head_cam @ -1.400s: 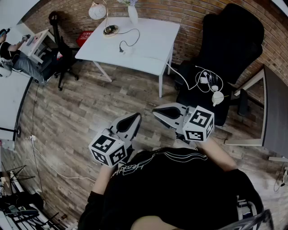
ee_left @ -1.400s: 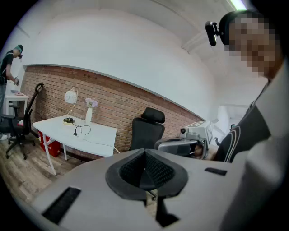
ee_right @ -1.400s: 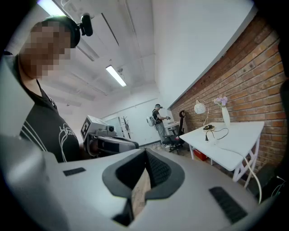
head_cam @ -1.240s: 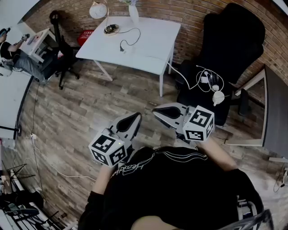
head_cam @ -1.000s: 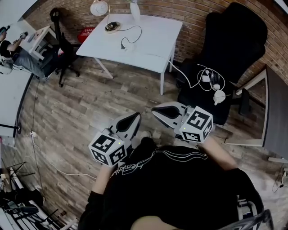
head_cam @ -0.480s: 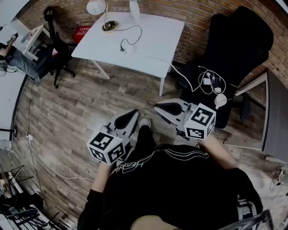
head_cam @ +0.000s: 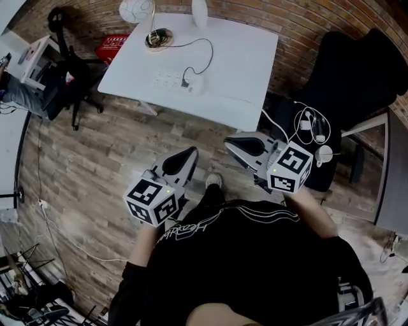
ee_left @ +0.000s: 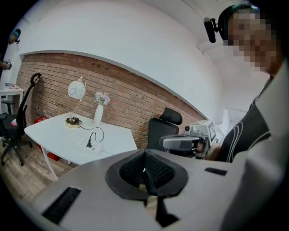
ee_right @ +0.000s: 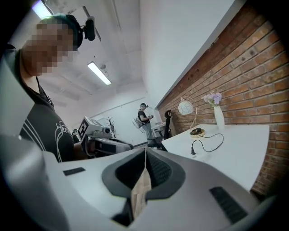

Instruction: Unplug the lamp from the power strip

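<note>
The lamp (head_cam: 136, 9), a white globe on a thin gold stem with a round base (head_cam: 155, 39), stands at the far left corner of the white table (head_cam: 248, 63). Its black cord runs to a plug (head_cam: 186, 81) seated in the white power strip (head_cam: 167, 79) lying mid-table. My left gripper (head_cam: 185, 156) and right gripper (head_cam: 234, 143) hang over the wooden floor short of the table, both shut and empty. The left gripper view shows the lamp (ee_left: 76, 90) and plug (ee_left: 89, 144) far beyond the shut jaws. In the right gripper view the plug (ee_right: 193, 151) is also distant.
A white vase (head_cam: 199, 9) stands beside the lamp. A black office chair (head_cam: 357, 70) with tangled white cables (head_cam: 309, 124) sits right of the table. Another black chair (head_cam: 64, 57) and a small desk are at the far left. A person (ee_right: 144, 117) stands in the background.
The view has moved closer to the table, which now looks larger and nearer. A foot has stepped forward between the grippers. Both grippers stay shut and keep their pose.
</note>
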